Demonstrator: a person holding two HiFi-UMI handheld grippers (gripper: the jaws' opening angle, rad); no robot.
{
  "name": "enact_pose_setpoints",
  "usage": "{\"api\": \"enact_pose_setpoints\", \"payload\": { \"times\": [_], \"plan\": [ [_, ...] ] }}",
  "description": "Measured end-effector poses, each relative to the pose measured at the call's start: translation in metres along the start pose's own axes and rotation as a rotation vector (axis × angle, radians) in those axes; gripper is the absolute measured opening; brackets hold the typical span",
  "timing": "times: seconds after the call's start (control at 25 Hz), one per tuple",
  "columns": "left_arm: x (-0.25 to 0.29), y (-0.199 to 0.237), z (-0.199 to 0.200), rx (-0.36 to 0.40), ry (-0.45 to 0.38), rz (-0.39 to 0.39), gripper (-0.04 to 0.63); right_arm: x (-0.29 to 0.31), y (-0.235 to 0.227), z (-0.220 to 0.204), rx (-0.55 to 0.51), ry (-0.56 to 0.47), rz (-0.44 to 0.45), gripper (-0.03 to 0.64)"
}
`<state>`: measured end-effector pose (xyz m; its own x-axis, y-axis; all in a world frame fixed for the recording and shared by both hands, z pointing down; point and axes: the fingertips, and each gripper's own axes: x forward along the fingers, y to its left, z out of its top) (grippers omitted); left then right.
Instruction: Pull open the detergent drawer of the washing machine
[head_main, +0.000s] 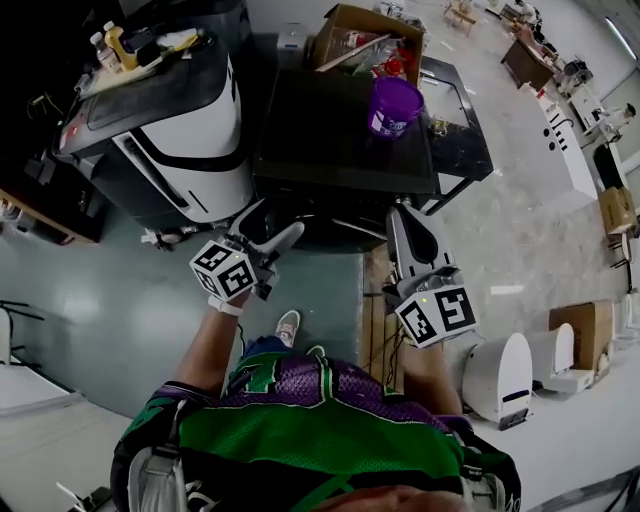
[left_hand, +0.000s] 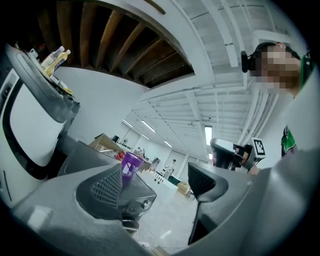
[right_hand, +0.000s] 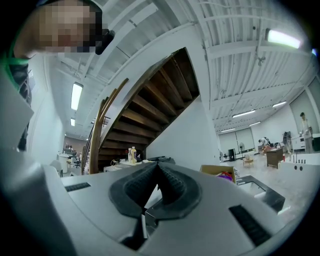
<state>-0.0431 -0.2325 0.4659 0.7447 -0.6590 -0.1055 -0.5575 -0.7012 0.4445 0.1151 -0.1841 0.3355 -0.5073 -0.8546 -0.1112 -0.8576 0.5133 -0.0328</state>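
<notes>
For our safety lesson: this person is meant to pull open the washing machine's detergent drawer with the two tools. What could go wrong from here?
The purple container stands on top of the machine; a hard tug might shake it over. The left tool is open and empty, apart from the machine, and no view shows the drawer clearly, so it may close off-target. The shut right tool hangs near the machine's front and could knock it.
</notes>
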Motion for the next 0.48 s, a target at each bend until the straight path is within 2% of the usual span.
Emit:
{"api": "enact_pose_setpoints", "payload": {
  "times": [0.16, 0.36, 0.48],
  "plan": [
    [0.009, 0.035, -0.025, -0.119, 0.003, 0.015, 0.396, 0.017, -0.007, -0.015, 0.016, 0.015, -0.006, 0.002],
    [0.014, 0.085, -0.051, -0.329, -0.069, 0.044, 0.396, 0.037, -0.015, -0.028, 0.028, 0.029, -0.02, 0.002],
    [0.021, 0.11, -0.068, -0.391, -0.062, 0.045, 0.396, 0.048, -0.02, -0.034, 0.04, 0.034, -0.031, 0.002]
  ]
}}
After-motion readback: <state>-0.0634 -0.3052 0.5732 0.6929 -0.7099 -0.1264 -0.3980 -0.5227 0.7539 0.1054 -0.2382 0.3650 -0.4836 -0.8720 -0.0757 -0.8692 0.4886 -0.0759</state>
